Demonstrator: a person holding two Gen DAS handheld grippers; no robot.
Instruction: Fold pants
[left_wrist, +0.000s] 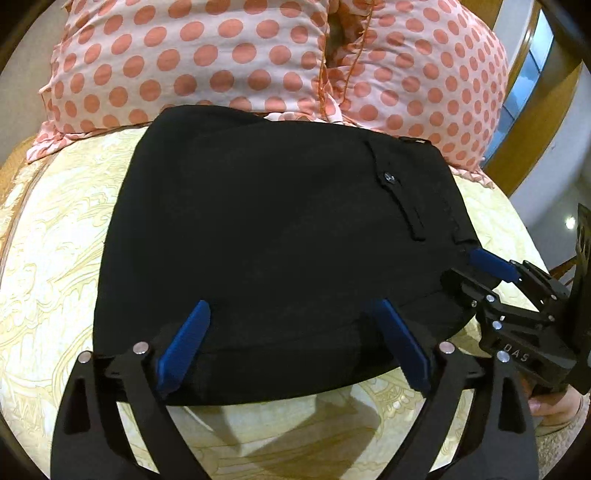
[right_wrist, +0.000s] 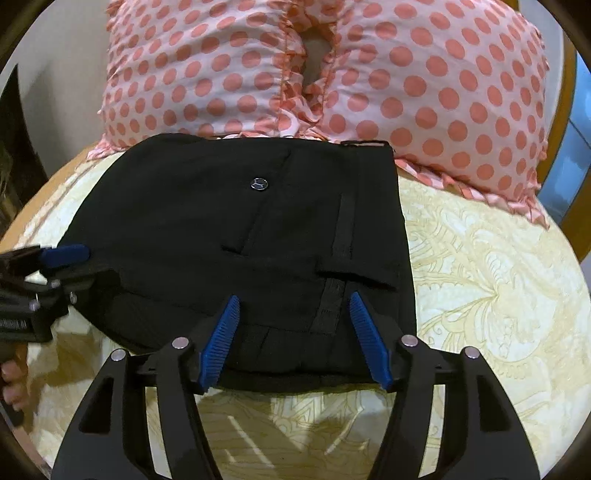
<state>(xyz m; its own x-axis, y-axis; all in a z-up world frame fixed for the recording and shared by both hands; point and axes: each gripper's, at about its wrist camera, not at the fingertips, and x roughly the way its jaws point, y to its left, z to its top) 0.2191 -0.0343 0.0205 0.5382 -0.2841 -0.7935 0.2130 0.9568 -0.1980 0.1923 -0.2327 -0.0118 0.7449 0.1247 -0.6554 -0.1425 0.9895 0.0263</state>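
Pants (right_wrist: 236, 236) folded, waistband edge rightward

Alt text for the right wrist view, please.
Folded black pants lie on a cream patterned bedspread, polka-dot pillows behind. The right gripper hangs open over the near edge, gripping nothing; the left gripper shows at the left edge.

The pants (left_wrist: 266, 236) are matt black woven cloth with a small shiny metal button (right_wrist: 259, 183), lying on a bed sheet (right_wrist: 491, 266) of smooth cream cloth printed with a yellow pattern. At twelve o'clock, the pillows (left_wrist: 207, 62) are thin, crinkled pink cloth with coral dots and frilled edges. Each hand-held gripper (left_wrist: 291, 339) is matt black plastic with bright metal pins and ribbed blue pads (right_wrist: 364, 332); glossy varnished wood (left_wrist: 532, 122) shows at two o'clock.
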